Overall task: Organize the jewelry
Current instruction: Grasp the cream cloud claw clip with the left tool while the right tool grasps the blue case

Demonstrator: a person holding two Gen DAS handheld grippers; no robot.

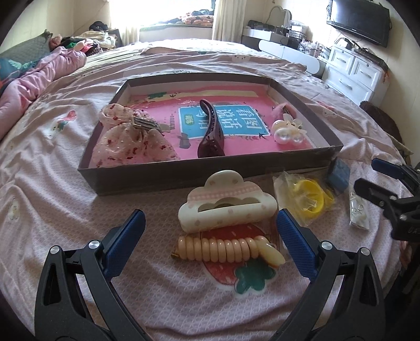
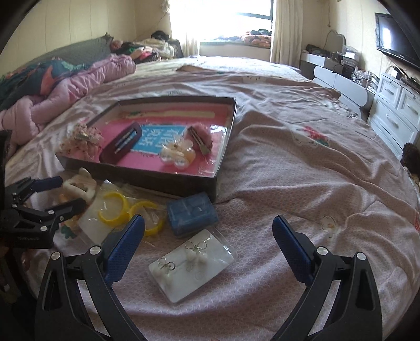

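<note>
A shallow dark box [image 1: 168, 175] [image 2: 147, 175] with a pink book as its floor lies on the bed. In it are a floral scrunchie [image 1: 131, 144], a dark hair clip [image 1: 211, 131], a pearl flower clip [image 1: 287, 131] and a pink fluffy clip [image 2: 200, 136]. In front of it lie a cream cloud claw clip [image 1: 227, 207], a beige coil hair tie [image 1: 228, 249], bagged yellow bangles [image 1: 309, 199] [image 2: 118, 209], a blue case [image 2: 191, 213] and an earring card [image 2: 191, 265]. My left gripper [image 1: 210, 230] is open around the claw clip and coil. My right gripper [image 2: 208, 237] is open over the earring card.
A pink quilt [image 2: 65, 89] is heaped at the left of the bed. A white dresser [image 2: 396, 115] and a wall TV [image 1: 359, 22] stand at the right. The bed's right half [image 2: 315, 170] is bare wrinkled sheet.
</note>
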